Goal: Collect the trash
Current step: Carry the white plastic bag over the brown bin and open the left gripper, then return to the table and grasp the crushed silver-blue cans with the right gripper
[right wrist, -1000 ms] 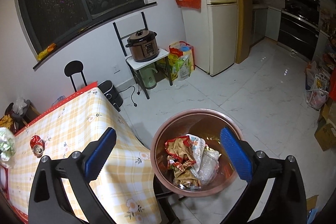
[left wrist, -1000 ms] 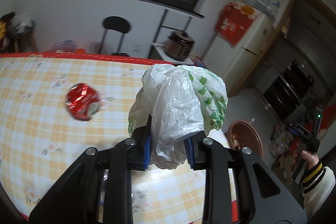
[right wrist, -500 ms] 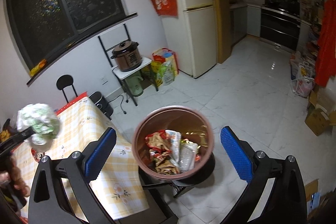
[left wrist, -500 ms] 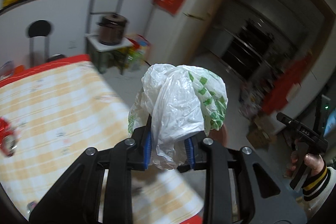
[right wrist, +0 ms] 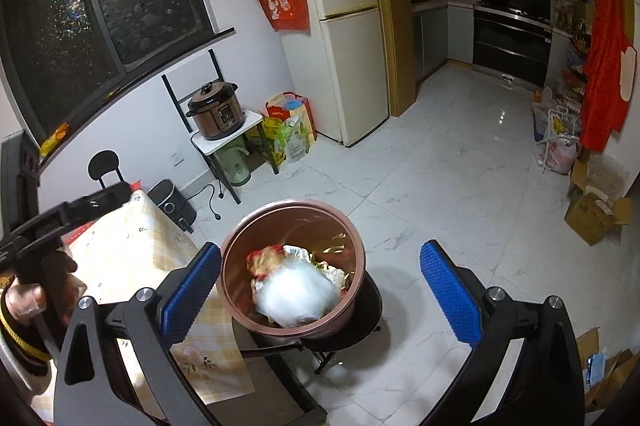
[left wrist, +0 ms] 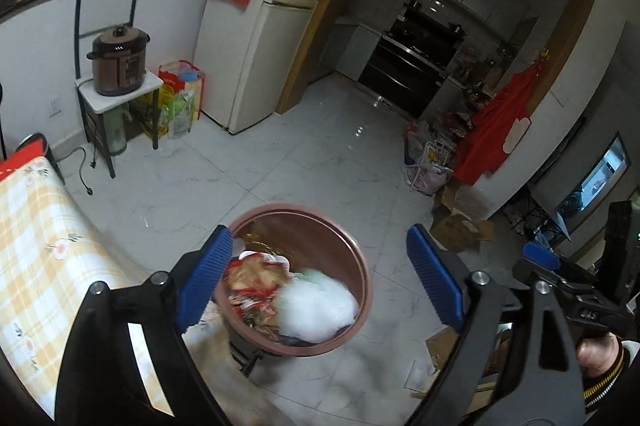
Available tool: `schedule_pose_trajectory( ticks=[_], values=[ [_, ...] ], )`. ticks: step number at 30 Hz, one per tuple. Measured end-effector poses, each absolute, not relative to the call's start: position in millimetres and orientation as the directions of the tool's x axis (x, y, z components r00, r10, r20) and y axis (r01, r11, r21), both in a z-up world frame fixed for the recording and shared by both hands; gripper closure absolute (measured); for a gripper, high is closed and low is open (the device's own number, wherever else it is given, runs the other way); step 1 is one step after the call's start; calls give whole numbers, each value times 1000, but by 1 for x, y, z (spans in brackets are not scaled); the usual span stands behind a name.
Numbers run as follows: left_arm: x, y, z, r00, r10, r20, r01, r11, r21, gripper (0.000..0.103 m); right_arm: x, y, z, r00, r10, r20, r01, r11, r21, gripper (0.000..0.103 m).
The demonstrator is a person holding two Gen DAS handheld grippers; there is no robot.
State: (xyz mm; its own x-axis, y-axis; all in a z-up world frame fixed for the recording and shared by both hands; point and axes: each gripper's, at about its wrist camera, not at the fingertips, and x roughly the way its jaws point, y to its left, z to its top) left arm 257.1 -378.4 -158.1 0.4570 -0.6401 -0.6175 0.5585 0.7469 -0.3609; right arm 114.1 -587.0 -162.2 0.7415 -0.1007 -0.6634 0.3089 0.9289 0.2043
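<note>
A copper-brown round bin [left wrist: 362, 282] [right wrist: 236, 258] stands on a dark stool beside the table corner. A crumpled white plastic bag [left wrist: 320, 310] [right wrist: 294, 294], blurred with motion, is inside it on top of wrappers. My left gripper [left wrist: 318, 278] hangs over the bin with its jaws opening wide and nothing between the blue pads. My right gripper [right wrist: 320, 286] is also above the bin, open and empty. The hand with the left gripper [right wrist: 52, 226] shows at the left of the right wrist view.
The table with a yellow checked cloth [left wrist: 36, 246] [right wrist: 132, 238] lies left of the bin. A small stand with a brown cooker [left wrist: 118, 62], a fridge [left wrist: 264, 26], bags and cardboard boxes [right wrist: 596, 218] ring the white tiled floor [right wrist: 440, 186].
My left gripper swung from the table over to the bin and its jaws opened; the white bag left them and dropped into the bin. My right gripper shifted slightly, staying open.
</note>
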Motion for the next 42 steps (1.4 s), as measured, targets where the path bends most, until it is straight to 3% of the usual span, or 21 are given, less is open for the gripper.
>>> schedule_pose_trajectory(
  ticks=[4, 13, 27, 32, 42],
  values=[
    [252, -337, -157, 499, -598, -627, 510, 788, -346, 12, 118, -577, -166, 742, -75, -666, 290, 932, 219, 5],
    [211, -175, -149, 637, -377, -672, 286, 926, -248, 11, 143, -510, -165, 751, 44, -659, 169, 952, 255, 5],
    [37, 120, -173, 676, 68, -733, -305, 932, -195, 11, 188, -278, -207, 561, 341, -755, -215, 940, 264, 5],
    [-15, 176, -196, 644, 128, -754, -434, 873, -223, 11, 185, -181, -237, 419, 401, -815, -371, 895, 250, 5],
    [-51, 225, -235, 630, 102, -770, -470, 839, -274, 11, 135, -46, -303, 199, 400, -895, -511, 821, 253, 6]
  ],
)
